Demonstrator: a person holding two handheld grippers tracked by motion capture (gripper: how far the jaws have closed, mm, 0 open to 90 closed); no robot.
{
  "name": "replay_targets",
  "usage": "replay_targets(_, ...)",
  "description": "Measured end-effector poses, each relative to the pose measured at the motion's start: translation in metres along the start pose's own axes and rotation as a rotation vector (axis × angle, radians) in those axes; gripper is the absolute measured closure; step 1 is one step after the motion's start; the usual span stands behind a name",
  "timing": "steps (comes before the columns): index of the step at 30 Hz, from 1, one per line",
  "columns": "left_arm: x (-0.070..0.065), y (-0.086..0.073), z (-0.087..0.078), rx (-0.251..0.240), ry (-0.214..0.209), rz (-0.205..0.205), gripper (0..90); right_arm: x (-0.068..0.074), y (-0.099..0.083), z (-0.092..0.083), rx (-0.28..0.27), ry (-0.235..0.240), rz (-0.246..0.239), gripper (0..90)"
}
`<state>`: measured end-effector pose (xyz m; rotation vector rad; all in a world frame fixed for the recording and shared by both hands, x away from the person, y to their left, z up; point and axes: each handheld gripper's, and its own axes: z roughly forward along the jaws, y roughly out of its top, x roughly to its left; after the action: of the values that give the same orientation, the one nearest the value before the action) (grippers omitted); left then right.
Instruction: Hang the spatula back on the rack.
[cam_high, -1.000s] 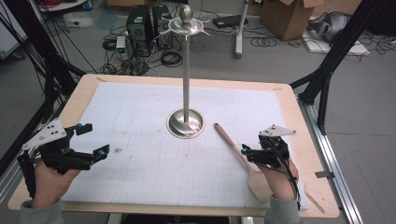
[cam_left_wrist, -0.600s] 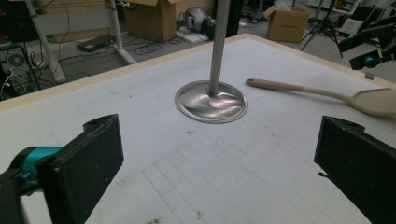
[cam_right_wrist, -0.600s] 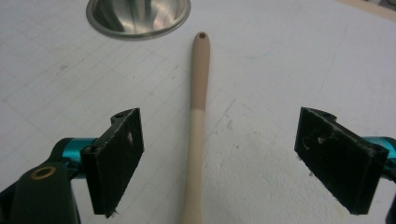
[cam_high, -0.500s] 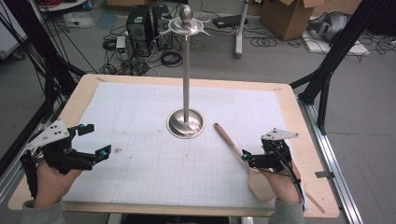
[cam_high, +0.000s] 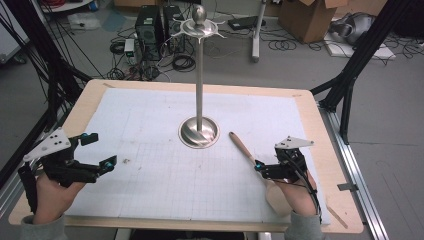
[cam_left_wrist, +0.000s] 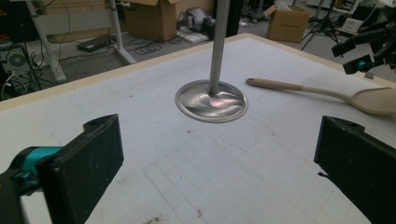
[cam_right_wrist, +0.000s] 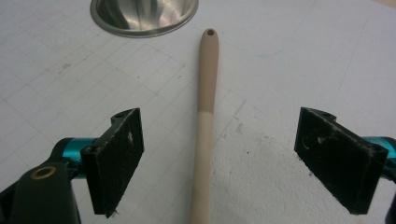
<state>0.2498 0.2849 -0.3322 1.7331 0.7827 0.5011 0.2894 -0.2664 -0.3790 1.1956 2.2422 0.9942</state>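
Spoon lies flat on bench at approx 4 o'clock from stand, handle tip near its base. R gripper straddles the handle, jaws wide after opening, not touching, so no grip yet. L gripper idles at 8 o'clock, jaws wide & empty; pickup & whatever follows still to do.

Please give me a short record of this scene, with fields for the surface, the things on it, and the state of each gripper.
surface: white grid mat on a wooden table
stand: metal pole stand, upright at mat centre
spoon: wooden spoon, lying flat on the mat
left gripper: open, holds nothing
right gripper: jaws just opened wide, astride the spoon handle, pads not touching it
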Motion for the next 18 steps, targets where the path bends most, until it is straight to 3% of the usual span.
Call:
replay_targets(11, -0.003, 0.000, 0.005, 0.010, -0.014, 0.004, 1.7, 0.005, -0.001, 0.012, 0.029, -0.013, -0.012, 14.7)
replay_targets(18, -0.001, -0.001, 0.003, 0.012, -0.009, 0.000, 1.7, 0.001, -0.005, 0.020, 0.058, -0.027, 0.030, 14.6)
